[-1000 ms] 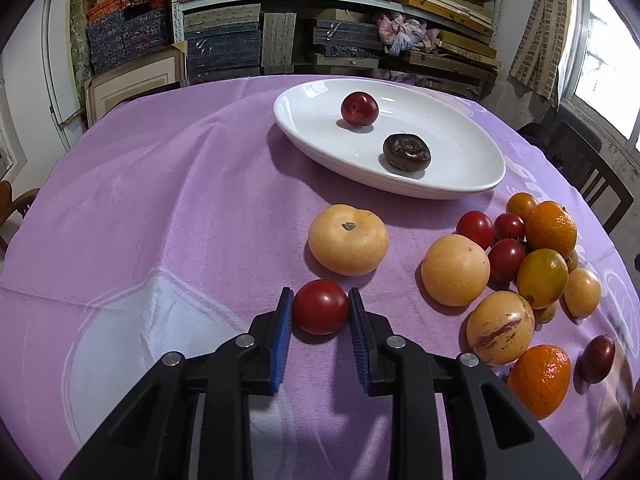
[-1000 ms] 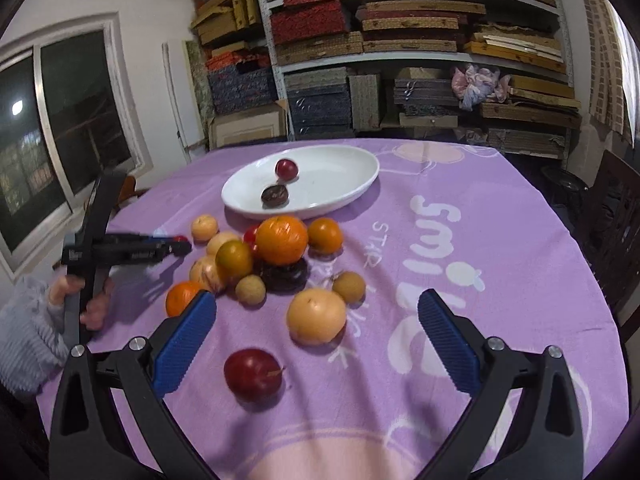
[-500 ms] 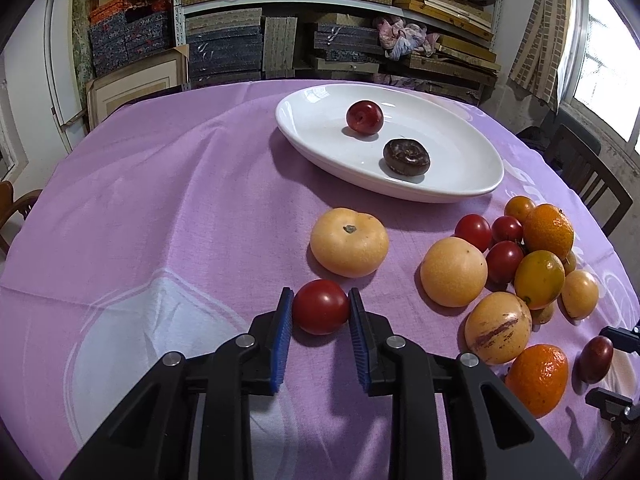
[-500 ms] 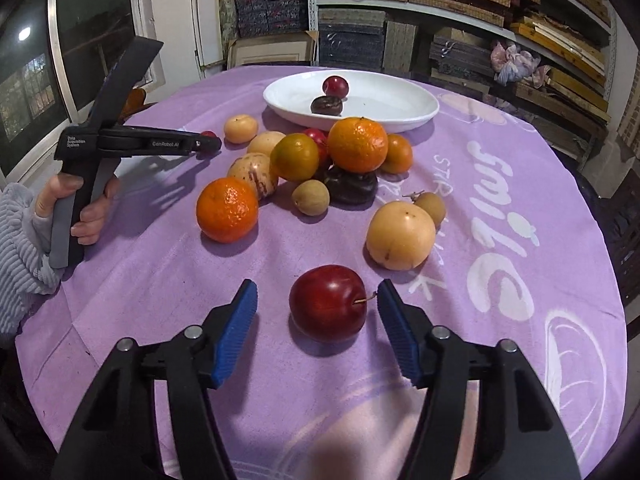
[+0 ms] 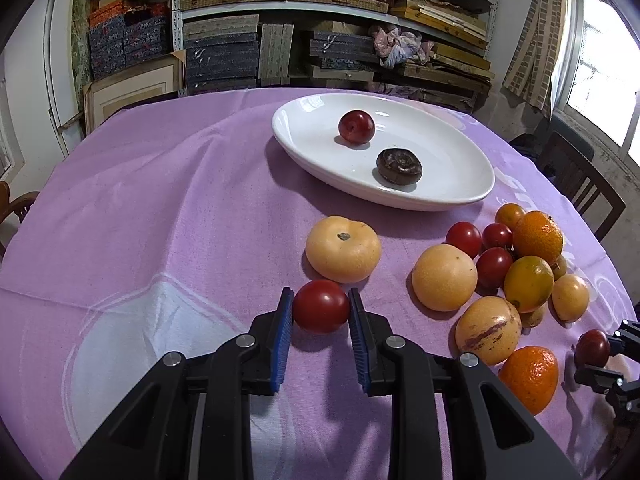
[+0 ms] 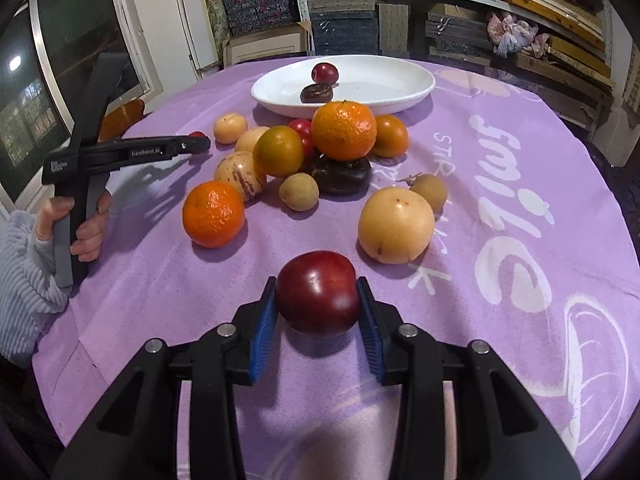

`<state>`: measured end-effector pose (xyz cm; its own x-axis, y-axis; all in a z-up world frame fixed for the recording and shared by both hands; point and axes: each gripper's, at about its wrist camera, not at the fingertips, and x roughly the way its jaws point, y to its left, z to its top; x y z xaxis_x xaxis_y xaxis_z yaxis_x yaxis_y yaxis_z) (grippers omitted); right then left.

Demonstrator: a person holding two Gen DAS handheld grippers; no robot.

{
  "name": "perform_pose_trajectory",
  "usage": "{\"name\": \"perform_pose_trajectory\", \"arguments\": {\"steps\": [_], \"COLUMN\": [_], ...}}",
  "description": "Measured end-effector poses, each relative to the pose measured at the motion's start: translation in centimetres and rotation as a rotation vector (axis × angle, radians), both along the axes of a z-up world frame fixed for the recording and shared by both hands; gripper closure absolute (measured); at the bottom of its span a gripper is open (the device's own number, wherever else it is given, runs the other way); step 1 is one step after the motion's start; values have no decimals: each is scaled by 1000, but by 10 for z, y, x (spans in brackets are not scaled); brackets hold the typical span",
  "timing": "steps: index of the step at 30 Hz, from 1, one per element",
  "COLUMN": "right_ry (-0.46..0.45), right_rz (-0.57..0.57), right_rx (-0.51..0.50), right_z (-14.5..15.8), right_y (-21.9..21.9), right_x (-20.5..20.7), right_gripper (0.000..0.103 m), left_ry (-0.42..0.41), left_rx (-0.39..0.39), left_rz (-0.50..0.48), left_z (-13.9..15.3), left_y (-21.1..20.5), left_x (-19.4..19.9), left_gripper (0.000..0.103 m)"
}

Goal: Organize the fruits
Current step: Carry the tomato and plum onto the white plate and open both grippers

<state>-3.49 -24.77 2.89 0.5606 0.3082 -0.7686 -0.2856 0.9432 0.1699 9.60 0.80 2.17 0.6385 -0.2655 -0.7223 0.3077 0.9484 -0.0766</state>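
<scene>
Right wrist view: the right gripper (image 6: 318,306) has gone from wide open around the dark red plum (image 6: 318,294) to closed on it, blue fingers (image 6: 264,330) pressing both sides.
Left wrist view: the left gripper (image 5: 321,310) is unchanged, its fingers (image 5: 283,330) pinching the red tomato (image 5: 321,306) on the purple cloth.
Lift state: both fruits seem to rest on the desk (image 5: 160,220) still, though contact under them is hard to judge.
Plate: the white plate (image 5: 452,196) at the far side holds a red plum (image 5: 356,127) and a dark brown fruit (image 5: 399,166).
Remaining pile: oranges, yellow fruits and small tomatoes lie clustered between plate and grippers, including a large orange (image 6: 344,130) stacked atop a dark fruit (image 6: 342,174).
Meaning for task: with the right grasp now made, both hands are loaded; carrying each fruit to the plate looks like the next step.
Risk: the pale yellow fruit (image 5: 343,249) sits just beyond the tomato and could be nudged.
</scene>
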Motion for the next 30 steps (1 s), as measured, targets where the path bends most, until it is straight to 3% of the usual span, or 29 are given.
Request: {"name": "perform_pose_trajectory", "arguments": {"steps": [4, 10, 17, 22, 23, 26, 28, 29, 30], "right_ry": [-53, -124, -25, 3, -8, -66, -106, -128, -150], "right_rz": [-1, -23, -27, -37, -46, -74, -84, -89, -97], "right_rx": [31, -1, -77, -115, -114, -80, -70, -65, -58], "right_z": [28, 68, 48, 28, 27, 42, 56, 63, 70], "right_y": [-9, -15, 9, 17, 16, 6, -1, -6, -11], "right_x": [11, 86, 205, 235, 235, 226, 214, 204, 192], "right_gripper": [65, 65, 65, 65, 63, 40, 37, 32, 21], "left_ry": [-7, -44, 51, 122, 127, 95, 63, 50, 39], "left_rx": [-31, -25, 32, 21, 11, -10, -12, -18, -30], "left_rz": [12, 34, 42, 64, 66, 68, 82, 87, 89], "left_z": [14, 59, 41, 21, 21, 30, 42, 47, 53], "left_y": [0, -19, -62, -63, -61, -55, -48, -45, -39], "left_x": [6, 59, 124, 140, 141, 135, 126, 119, 111], "left_gripper": [76, 76, 76, 75, 74, 57, 41, 39, 39]}}
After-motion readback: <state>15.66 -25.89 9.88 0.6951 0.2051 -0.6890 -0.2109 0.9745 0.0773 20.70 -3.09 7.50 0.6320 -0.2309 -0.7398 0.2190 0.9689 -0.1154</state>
